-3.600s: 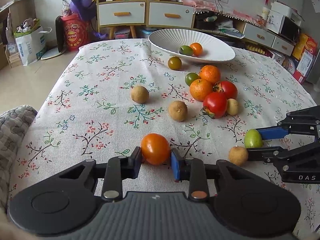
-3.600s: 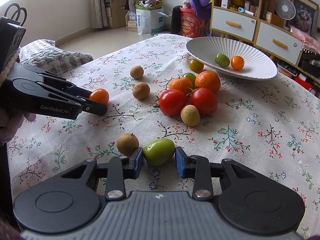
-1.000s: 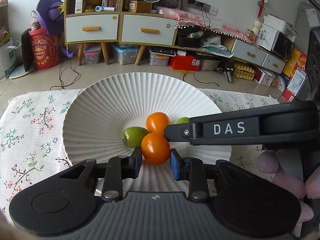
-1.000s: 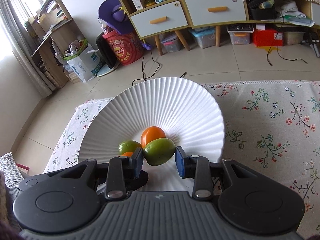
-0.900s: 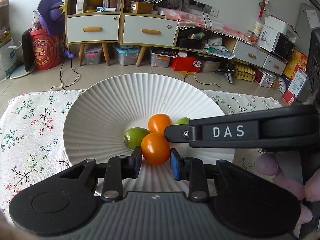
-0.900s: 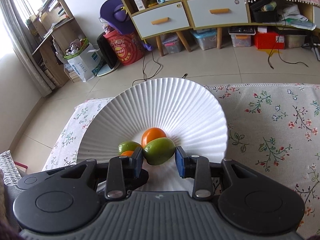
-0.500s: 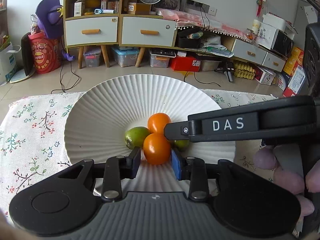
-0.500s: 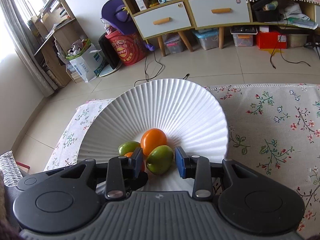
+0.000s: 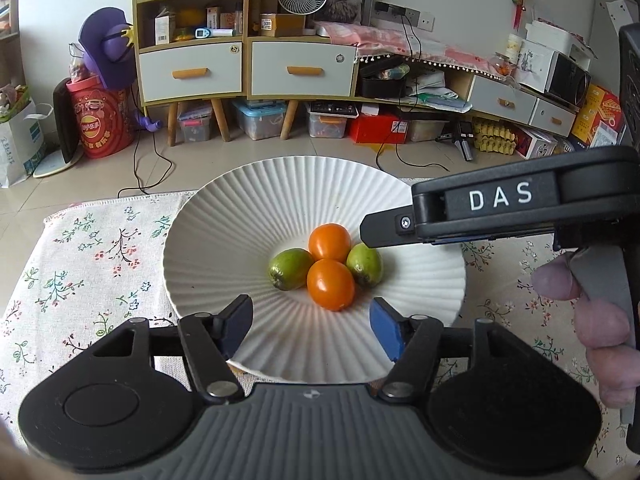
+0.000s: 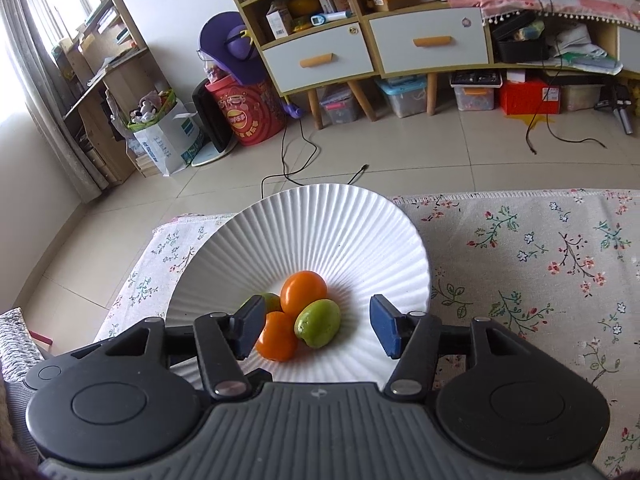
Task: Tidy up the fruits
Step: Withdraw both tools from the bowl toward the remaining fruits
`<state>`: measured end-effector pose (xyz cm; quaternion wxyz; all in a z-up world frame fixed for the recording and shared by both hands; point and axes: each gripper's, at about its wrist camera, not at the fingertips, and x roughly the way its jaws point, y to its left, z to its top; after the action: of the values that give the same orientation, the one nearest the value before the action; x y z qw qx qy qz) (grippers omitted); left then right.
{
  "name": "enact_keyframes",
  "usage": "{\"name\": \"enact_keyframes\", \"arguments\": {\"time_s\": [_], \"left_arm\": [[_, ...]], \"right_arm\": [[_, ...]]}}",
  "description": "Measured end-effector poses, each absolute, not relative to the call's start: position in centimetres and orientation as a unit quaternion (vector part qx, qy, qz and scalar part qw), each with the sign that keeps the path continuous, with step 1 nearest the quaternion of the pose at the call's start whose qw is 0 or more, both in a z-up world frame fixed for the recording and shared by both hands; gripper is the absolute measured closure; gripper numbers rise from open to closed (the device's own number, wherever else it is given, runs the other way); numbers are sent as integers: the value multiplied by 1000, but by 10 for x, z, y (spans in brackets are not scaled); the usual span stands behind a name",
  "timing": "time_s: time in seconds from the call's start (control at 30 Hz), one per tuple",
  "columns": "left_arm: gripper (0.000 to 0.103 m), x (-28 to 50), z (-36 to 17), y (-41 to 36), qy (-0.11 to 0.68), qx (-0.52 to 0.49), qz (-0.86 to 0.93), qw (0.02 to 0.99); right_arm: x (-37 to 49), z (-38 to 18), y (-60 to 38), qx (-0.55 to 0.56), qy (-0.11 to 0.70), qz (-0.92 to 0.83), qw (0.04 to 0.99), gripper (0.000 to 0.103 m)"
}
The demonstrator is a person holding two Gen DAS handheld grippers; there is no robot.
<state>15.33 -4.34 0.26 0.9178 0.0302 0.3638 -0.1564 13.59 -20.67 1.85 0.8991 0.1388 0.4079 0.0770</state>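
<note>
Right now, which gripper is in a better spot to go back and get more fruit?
Neither, really. The left gripper and the right gripper are both open, empty and over the white plate, where two orange and two green fruits lie. No loose fruit shows in either view.

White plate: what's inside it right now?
The white plate holds four touching fruits at its centre: two orange ones and two green ones. Both grippers, left and right, are open above it. Anything beneath the cluster is hidden.
</note>
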Motion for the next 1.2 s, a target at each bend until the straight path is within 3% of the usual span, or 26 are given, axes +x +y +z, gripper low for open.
{"name": "enact_keyframes", "arguments": {"time_s": [0.2, 0.33, 0.5, 0.67, 0.93, 1.2], "left_arm": [[22, 137, 8, -39, 360, 51, -160, 918], [19, 123, 19, -31, 357, 56, -163, 918], [5, 102, 33, -16, 342, 48, -153, 926], [5, 83, 28, 0, 351, 46, -134, 926], [5, 63, 7, 29, 370, 55, -130, 918], [5, 48, -12, 46, 340, 63, -153, 926]], "right_arm": [[124, 30, -203, 122, 398, 77, 906, 34], [110, 38, -205, 128, 391, 79, 908, 25], [94, 44, -202, 110, 394, 65, 910, 15], [71, 45, -198, 85, 387, 79, 915, 6], [45, 21, -175, 36, 396, 107, 911, 6], [22, 5, -146, -32, 389, 164, 906, 5]]}}
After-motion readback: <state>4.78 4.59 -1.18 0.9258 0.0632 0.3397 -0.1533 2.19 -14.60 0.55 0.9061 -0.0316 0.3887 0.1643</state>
